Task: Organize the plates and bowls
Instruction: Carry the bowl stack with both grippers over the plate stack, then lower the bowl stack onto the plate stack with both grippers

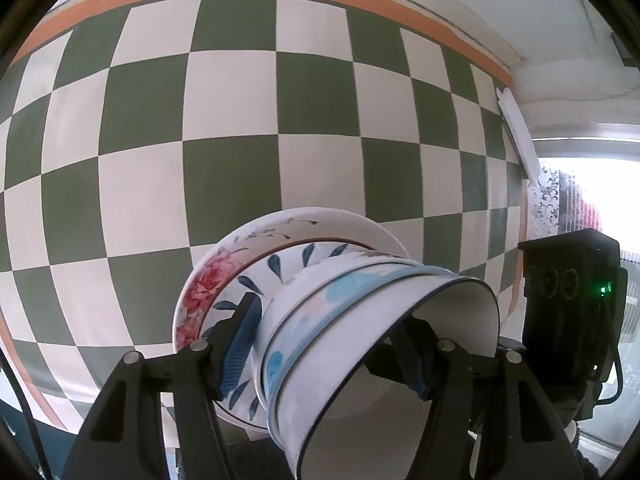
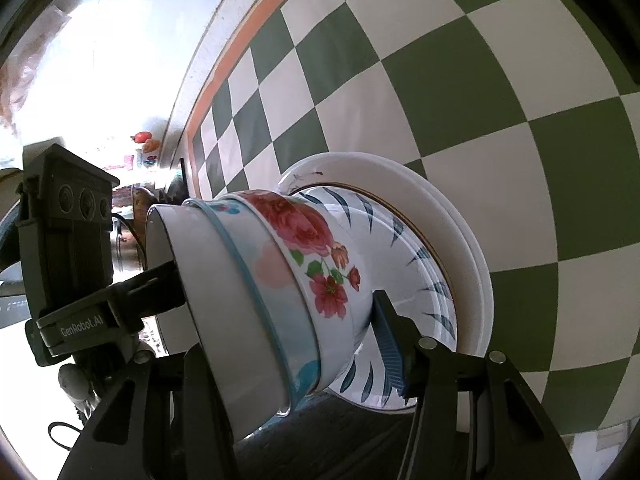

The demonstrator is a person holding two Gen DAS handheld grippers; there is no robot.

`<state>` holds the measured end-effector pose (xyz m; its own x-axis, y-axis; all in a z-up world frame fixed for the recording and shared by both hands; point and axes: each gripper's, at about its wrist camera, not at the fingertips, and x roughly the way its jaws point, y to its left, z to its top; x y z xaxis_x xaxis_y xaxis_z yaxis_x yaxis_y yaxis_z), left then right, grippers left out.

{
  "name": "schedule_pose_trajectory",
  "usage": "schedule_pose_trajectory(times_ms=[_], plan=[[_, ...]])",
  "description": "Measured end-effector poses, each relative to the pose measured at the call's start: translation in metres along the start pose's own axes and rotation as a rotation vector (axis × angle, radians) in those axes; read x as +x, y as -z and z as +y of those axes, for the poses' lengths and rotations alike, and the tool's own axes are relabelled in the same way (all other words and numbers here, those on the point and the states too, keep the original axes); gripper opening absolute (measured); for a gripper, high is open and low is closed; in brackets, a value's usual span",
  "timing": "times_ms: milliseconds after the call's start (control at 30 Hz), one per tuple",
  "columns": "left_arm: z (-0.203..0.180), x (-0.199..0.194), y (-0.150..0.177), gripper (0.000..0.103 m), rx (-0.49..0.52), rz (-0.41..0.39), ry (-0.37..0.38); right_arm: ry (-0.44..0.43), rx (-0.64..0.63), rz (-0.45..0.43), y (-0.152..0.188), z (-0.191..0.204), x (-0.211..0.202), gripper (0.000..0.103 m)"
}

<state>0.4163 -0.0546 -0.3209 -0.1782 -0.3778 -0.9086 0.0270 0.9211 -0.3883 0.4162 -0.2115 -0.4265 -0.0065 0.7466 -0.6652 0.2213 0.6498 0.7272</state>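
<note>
Nested stack of bowls [image 1: 360,332] and plates [image 2: 460,248], tipped on its side above a green-and-white checkered cloth [image 1: 224,120] with an orange border. White dark-rimmed bowl outermost, then blue-rimmed, then rose-printed; behind them a blue-leaf plate and a rose plate.

Left hand-held gripper [image 1: 324,350] pinching the stack, blue pads on either side. Right hand-held gripper [image 2: 288,312] clamped likewise; its left finger hidden behind the bowls.

Bright window glare washing out the edges. Desk surface under the cloth not discernible.
</note>
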Motion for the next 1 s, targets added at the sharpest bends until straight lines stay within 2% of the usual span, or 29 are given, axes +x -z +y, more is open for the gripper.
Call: schedule_pose_trajectory(times_ms=[1000], plan=[[0.021,0.014,0.000,0.060,-0.062,0.032,0.019,0.049,-0.043,0.092,-0.015,0.005,0.025,0.054]])
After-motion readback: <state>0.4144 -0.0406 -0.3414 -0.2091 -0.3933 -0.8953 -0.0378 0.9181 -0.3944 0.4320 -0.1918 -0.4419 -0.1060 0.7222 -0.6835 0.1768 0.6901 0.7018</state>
